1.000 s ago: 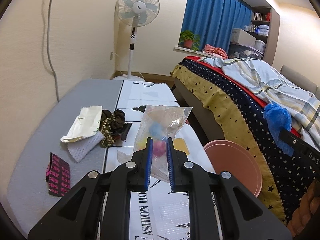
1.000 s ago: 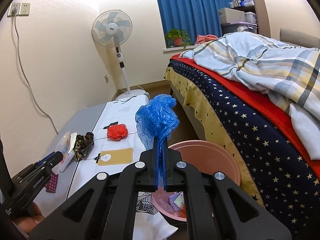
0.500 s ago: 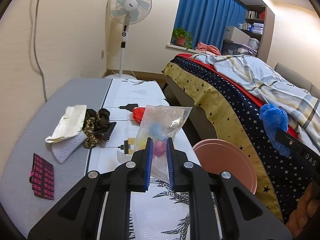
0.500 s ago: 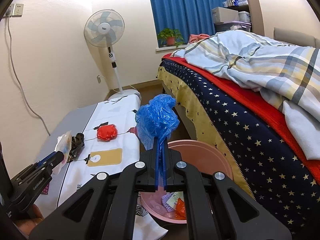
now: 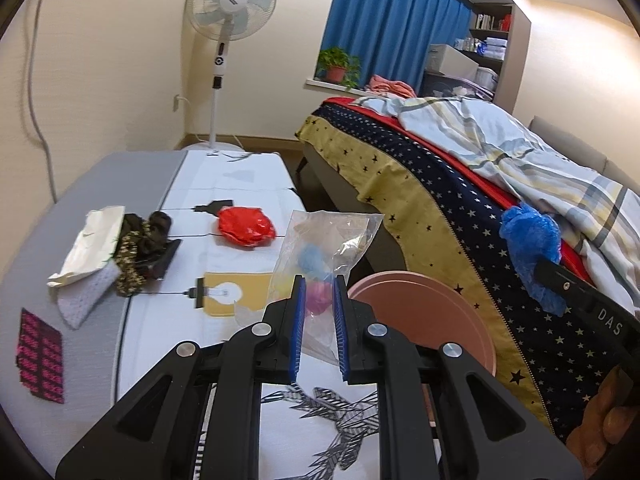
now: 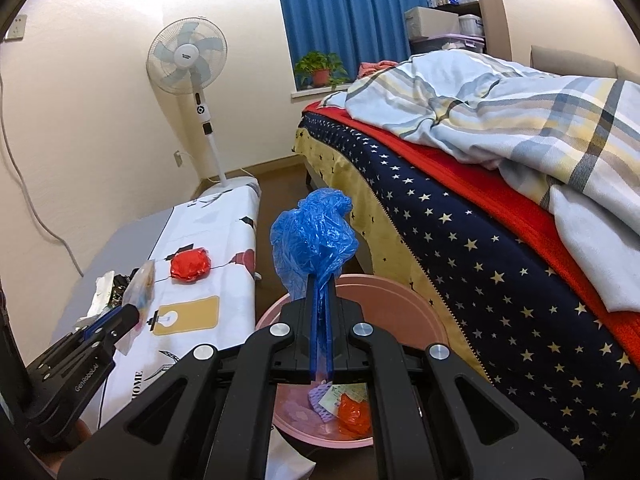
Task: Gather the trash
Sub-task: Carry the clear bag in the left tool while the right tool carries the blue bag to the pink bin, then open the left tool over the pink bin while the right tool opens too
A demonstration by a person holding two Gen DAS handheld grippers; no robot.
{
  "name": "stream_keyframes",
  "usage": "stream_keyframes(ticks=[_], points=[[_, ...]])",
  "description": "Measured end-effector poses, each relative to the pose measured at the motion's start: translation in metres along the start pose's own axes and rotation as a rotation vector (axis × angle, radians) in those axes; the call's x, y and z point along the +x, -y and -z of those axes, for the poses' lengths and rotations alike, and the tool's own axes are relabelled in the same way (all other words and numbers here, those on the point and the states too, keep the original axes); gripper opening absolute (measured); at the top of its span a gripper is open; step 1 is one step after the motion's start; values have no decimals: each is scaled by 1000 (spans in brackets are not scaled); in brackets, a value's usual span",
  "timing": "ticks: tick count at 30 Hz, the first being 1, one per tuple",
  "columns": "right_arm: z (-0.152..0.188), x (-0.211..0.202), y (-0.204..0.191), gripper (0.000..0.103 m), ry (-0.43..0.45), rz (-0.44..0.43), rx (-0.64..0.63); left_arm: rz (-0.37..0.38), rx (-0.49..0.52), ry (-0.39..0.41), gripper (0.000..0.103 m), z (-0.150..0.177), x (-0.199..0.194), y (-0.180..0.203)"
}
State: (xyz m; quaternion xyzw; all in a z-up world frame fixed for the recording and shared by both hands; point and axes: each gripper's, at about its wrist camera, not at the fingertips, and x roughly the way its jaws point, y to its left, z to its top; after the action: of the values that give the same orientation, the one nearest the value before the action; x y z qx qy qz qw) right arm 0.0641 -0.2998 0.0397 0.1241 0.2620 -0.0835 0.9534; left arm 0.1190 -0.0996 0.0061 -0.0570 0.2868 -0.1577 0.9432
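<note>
1. Trash is in both our grippers: the right gripper [image 6: 319,344] has its jaws pinching a crumpled blue plastic bag [image 6: 314,240] above the pink bin [image 6: 400,300].
2. The left gripper [image 5: 319,332] pinches a clear plastic bag [image 5: 328,248] over the desk [image 5: 248,176].
3. We judge this the drop step: next, spread the right jaws over the bin, then carry the left bag across.

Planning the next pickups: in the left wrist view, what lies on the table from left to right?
Pink-patterned black wrapper → white knitted cloth → dark leopard-print scrunchie → crumpled red plastic bag.
</note>
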Motion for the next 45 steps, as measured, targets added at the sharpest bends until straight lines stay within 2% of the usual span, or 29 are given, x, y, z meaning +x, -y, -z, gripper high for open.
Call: stream_keyframes(ticks=[16, 24, 40, 41, 44, 45], points=[[6, 21, 22, 3, -28, 84, 36, 113, 83, -21, 14, 0, 43, 45], [11, 33, 28, 3, -43, 126, 43, 136, 123, -51, 14, 3, 64, 59], [12, 48, 38, 5, -73, 183, 65, 172, 131, -112, 15, 11, 93, 71], [12, 50, 38, 9, -80, 187, 67, 175, 132, -121, 17, 11, 95, 72], [14, 53, 41, 27, -96, 197, 73, 154, 139, -143, 45, 14, 99, 72], [14, 53, 42, 35, -98, 200, 74, 151, 135, -140, 46, 14, 98, 71]])
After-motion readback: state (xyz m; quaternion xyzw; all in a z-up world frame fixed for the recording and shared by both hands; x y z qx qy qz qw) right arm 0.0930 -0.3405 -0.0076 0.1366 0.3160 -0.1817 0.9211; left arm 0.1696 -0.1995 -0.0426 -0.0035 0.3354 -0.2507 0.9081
